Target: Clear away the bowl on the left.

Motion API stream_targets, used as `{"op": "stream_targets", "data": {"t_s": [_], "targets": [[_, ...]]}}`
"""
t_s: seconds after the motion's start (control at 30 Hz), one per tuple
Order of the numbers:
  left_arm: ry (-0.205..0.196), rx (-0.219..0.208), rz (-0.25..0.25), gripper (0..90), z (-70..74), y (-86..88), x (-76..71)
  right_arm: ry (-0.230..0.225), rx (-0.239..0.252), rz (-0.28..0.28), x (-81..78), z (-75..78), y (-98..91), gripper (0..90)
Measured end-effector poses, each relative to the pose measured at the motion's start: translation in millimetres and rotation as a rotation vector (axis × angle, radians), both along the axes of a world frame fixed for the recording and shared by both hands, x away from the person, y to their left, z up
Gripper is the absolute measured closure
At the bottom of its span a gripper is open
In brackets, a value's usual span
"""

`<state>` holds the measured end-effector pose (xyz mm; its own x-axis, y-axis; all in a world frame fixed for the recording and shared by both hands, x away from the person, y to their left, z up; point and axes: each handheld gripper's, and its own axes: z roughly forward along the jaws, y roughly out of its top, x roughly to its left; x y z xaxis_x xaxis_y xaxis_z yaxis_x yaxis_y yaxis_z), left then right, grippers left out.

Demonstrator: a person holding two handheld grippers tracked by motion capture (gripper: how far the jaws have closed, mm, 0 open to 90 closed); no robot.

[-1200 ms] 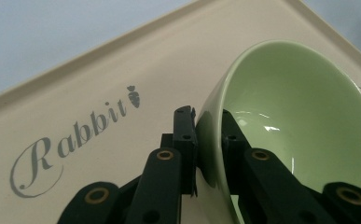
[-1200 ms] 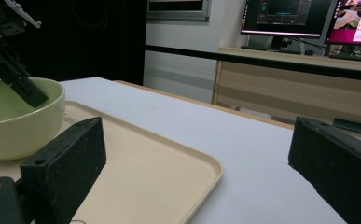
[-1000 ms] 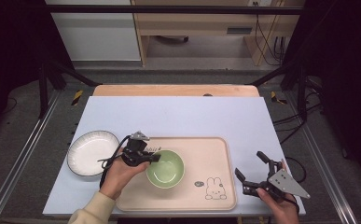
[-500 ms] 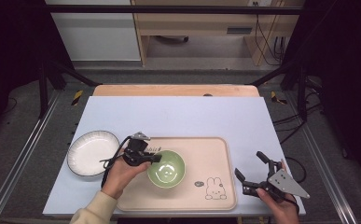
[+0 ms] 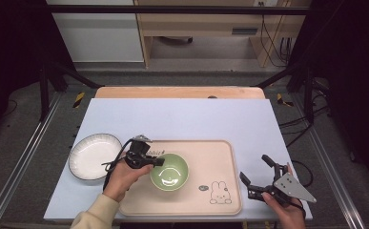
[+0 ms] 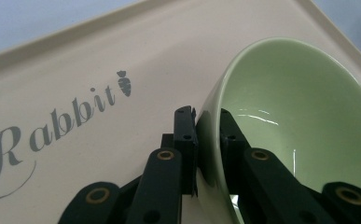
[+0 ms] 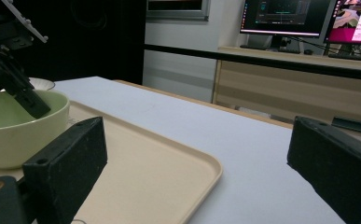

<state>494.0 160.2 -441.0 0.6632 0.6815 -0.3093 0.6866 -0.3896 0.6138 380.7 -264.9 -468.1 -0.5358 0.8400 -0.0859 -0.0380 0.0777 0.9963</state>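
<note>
the left gripper (image 5: pixel 154 161) pinches the near-left rim of the green bowl (image 5: pixel 169 171), 1 jaw inside and 1 outside, while the bowl sits on the beige tray (image 5: pixel 220 157) toward its left half, at the front of the worktop (image 5: pixel 187 119). the step in hand looks like lifting or shifting the bowl by its rim, so the grip should stay deep on the wall and the wrist level, or the glazed edge may slip or the bowl may tip. the right gripper (image 5: pixel 263 177) hovers spread wide and empty off the tray's right edge, and the white plate (image 5: pixel 91 155) lies just left of the tray.
</note>
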Motion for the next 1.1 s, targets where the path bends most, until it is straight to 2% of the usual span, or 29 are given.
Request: {"op": "stream_targets", "data": {"t_s": [0.63, 0.83, 0.93, 1.1], "targets": [[0.022, -0.007, 0.011, 82.4, -5.2, 1.8, 3.2, 0.000, -0.001, 0.002, 0.2, -0.3, 0.8, 4.9], [0.028, 0.003, -0.007, 82.2, -4.6, 1.6, 5.4, 0.001, 0.008, -0.007, -0.1, -0.1, -1.3, 4.9], [0.017, 0.009, -0.008, 82.2, -4.3, 0.2, 4.8, -0.002, 0.009, -0.006, -0.2, 0.1, -1.3, 4.9], [-0.011, 0.047, -0.027, 82.5, -1.6, -2.1, 3.6, 0.002, 0.008, -0.008, 0.4, -0.1, -0.4, 4.9]]}}
